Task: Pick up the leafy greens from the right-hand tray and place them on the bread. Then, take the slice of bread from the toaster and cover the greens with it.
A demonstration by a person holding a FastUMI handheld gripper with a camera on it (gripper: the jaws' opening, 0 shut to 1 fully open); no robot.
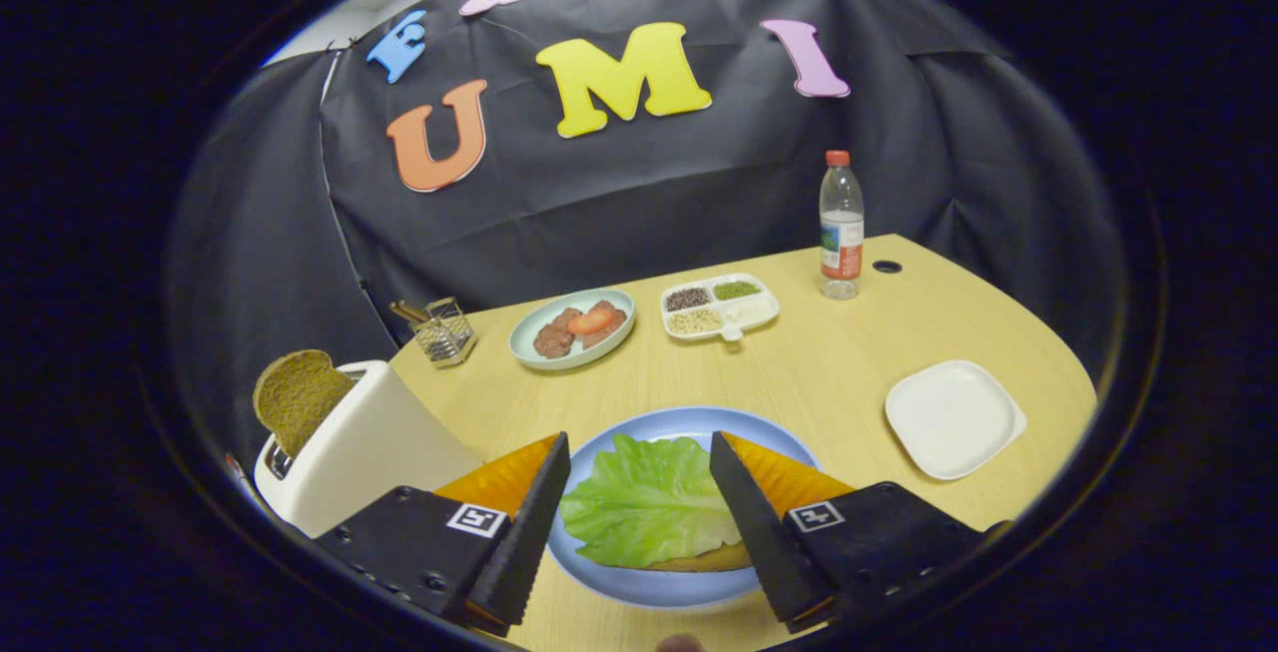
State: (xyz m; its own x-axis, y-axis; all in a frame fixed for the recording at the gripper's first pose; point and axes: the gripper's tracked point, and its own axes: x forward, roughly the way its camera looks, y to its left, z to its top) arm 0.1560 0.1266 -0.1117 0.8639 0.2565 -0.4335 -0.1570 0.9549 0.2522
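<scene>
A: Two black fingers of the gripper, spread wide apart, holding nothing.

B: And between them?

A: Leafy greens, one pale lettuce leaf, lying flat on a slice of bread. Only a brown edge of that bread peeking out under the leaf. Both resting on a blue plate, on a light wooden table.

B: Touching the fingers?

A: Cannot tell; greens framed by the two fingers, no grip on them.

B: The toaster?

A: White toaster off to the left of the fingers, with a brown slice of bread standing up out of its slot.

B: The right-hand tray?

A: White square tray to the right, beyond the fingers.

B: Farther back?

A: Pale green plate with meat patties and a tomato slice. Beside it a white divided dish of seeds and grains. Left of the plate, a small wire holder. At the far right, an upright water bottle with a red cap.
</scene>
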